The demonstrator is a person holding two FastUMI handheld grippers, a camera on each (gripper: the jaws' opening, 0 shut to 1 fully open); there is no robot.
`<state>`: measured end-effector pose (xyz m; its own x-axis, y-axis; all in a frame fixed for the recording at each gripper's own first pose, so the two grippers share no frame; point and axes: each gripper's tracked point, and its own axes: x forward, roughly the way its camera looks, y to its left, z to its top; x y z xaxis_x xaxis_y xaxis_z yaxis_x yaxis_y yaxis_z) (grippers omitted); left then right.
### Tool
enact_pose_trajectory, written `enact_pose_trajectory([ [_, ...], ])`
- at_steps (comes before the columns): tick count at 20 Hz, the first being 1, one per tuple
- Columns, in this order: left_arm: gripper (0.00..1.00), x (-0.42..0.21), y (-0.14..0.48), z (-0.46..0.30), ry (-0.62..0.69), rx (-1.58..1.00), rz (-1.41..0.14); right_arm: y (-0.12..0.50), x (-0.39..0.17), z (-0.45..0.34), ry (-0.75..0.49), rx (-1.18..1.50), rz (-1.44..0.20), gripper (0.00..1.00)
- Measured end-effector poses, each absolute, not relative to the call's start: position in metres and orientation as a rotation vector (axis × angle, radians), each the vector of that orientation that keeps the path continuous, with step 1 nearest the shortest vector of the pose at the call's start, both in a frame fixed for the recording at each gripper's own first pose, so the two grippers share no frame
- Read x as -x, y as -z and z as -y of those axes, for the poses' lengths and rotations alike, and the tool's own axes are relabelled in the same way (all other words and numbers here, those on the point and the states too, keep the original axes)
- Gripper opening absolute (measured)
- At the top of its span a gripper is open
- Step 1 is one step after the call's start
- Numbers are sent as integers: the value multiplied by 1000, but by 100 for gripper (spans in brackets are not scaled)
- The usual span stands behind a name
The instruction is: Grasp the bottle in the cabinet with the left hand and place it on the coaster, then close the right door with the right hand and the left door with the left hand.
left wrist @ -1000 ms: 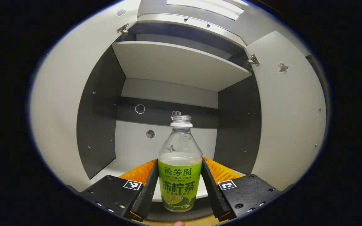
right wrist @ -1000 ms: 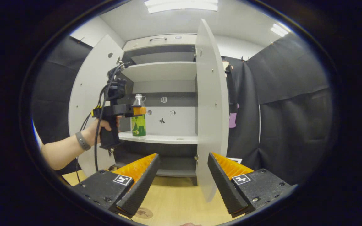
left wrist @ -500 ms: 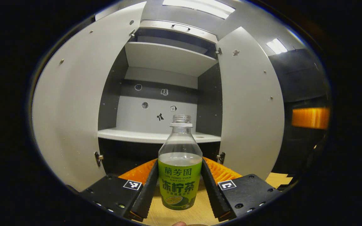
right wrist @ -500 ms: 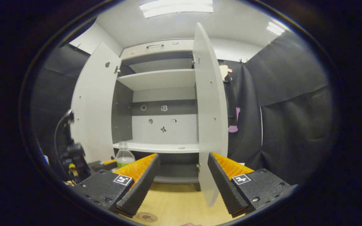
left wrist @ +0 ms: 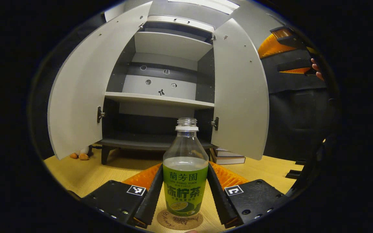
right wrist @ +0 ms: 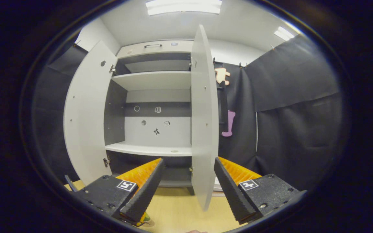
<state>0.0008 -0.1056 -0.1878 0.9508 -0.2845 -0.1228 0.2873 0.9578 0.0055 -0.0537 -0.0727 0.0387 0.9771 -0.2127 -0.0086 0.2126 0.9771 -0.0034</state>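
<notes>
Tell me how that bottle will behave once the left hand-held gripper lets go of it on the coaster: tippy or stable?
Probably fairly stable but tip-prone if nudged: the bottle is tall and narrow on the small coaster. It looks mostly empty, so likely light. No cap shows, so a knock could spill. The left hand-held gripper should open without dragging it.

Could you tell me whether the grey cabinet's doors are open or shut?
Open: both grey cabinet doors swing outward, exposing the shelves.

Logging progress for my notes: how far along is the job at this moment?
Done: bottle is out of the cabinet. In hand: left gripper, shut on it, sets it over the coaster. Left: release, then close right door and left door; right gripper is open.
</notes>
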Motion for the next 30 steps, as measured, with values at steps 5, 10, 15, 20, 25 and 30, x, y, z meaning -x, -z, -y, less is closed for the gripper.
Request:
enact_pose_trajectory([
  [5, 73, 9, 205, 102, 295, -30, -157, -31, 61, 79, 238, 8, -39, 100],
  [10, 78, 15, 202, 104, 325, -4, -180, -23, 59, 73, 215, -3, -59, 100],
  [15, 95, 18, 178, 103, 342, -7, -173, -15, 61, 71, 197, -18, -69, 100],
  [20, 95, 13, 107, 99, 346, 32, -93, -10, 70, 85, 225, -34, -52, 100],
  [25, 95, -1, 49, 85, 283, 61, -94, -9, 72, 104, 251, -59, -16, 100],
  [30, 95, -9, 20, 59, 194, 84, -121, -60, 63, 157, 300, -42, 79, 100],
])
